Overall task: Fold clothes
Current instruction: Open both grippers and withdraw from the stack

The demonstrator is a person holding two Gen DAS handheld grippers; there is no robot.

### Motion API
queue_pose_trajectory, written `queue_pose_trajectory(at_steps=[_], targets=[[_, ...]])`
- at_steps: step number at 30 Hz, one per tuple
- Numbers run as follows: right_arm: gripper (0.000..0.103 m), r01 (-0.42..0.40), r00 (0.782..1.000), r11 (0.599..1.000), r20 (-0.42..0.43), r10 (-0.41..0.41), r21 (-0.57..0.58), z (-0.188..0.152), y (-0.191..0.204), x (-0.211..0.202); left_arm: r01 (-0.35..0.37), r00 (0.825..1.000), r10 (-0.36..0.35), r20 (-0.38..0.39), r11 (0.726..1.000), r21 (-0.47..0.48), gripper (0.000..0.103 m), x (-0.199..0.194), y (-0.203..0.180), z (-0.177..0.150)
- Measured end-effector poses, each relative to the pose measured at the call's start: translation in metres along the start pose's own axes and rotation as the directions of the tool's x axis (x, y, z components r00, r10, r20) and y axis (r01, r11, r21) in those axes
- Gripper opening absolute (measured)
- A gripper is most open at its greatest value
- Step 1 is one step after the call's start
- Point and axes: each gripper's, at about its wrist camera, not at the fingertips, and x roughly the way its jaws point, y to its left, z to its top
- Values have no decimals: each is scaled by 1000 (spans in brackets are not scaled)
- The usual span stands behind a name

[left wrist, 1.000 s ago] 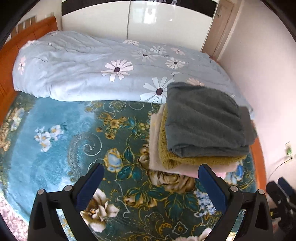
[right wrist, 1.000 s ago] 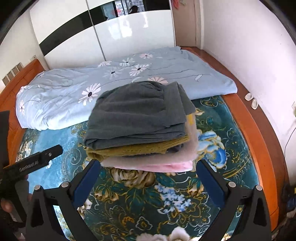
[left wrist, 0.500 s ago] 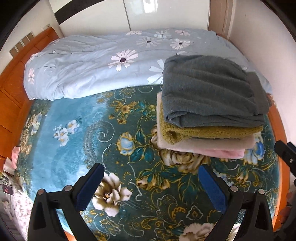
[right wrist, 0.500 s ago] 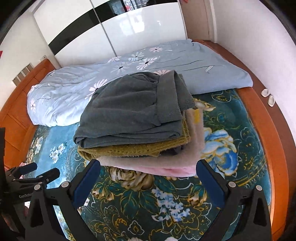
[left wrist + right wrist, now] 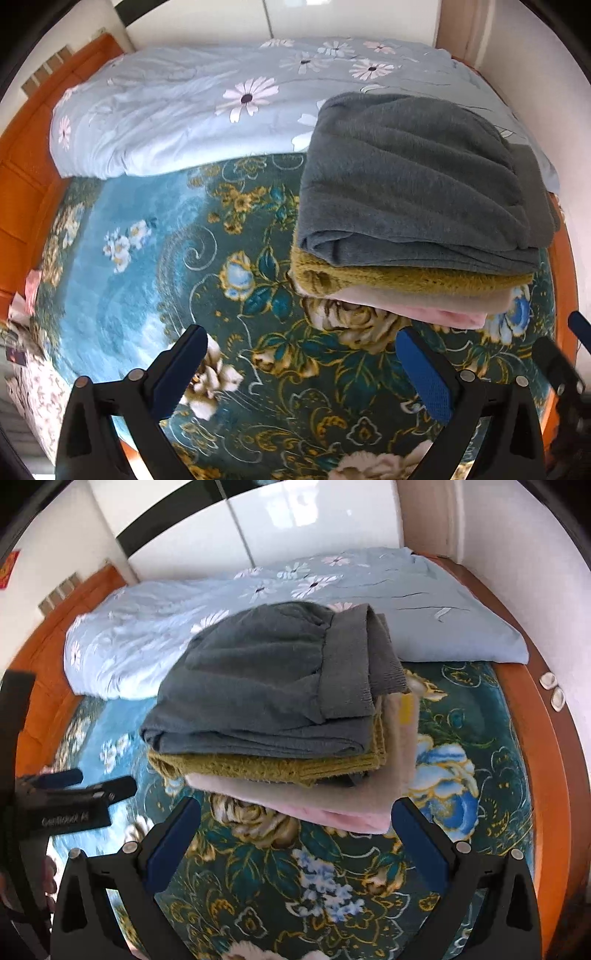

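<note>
The folded pile of clothes (image 5: 280, 731) lies on the flowered blanket (image 5: 332, 886), just beside the pale duvet (image 5: 192, 110). The left gripper (image 5: 303, 369) and right gripper (image 5: 295, 834) are both spread wide, holding nothing. The pile looks soft and floppy, so I would support it from below at its two sides

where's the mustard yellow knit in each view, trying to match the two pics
Left wrist view: the mustard knit is right of centre, second layer in the stack, under the grey garment.
Right wrist view: the mustard knit is at centre, again just under the grey garment, above the pale pink layers.
Shared landmark: the light blue daisy duvet behind the stack.
</note>
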Motion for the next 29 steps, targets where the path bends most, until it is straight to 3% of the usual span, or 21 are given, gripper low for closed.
queue_pose_trajectory(at_steps=[20,29], targets=[[103,53,995,994,-75,-61,-96,15,12,8,72,996,-75,-39,995,-70,103,14,19,-14],[103,107,991,989,-74,-116,-105,15,16,-8,214,975,-219,-34,970,-114,103,6,23,-21]])
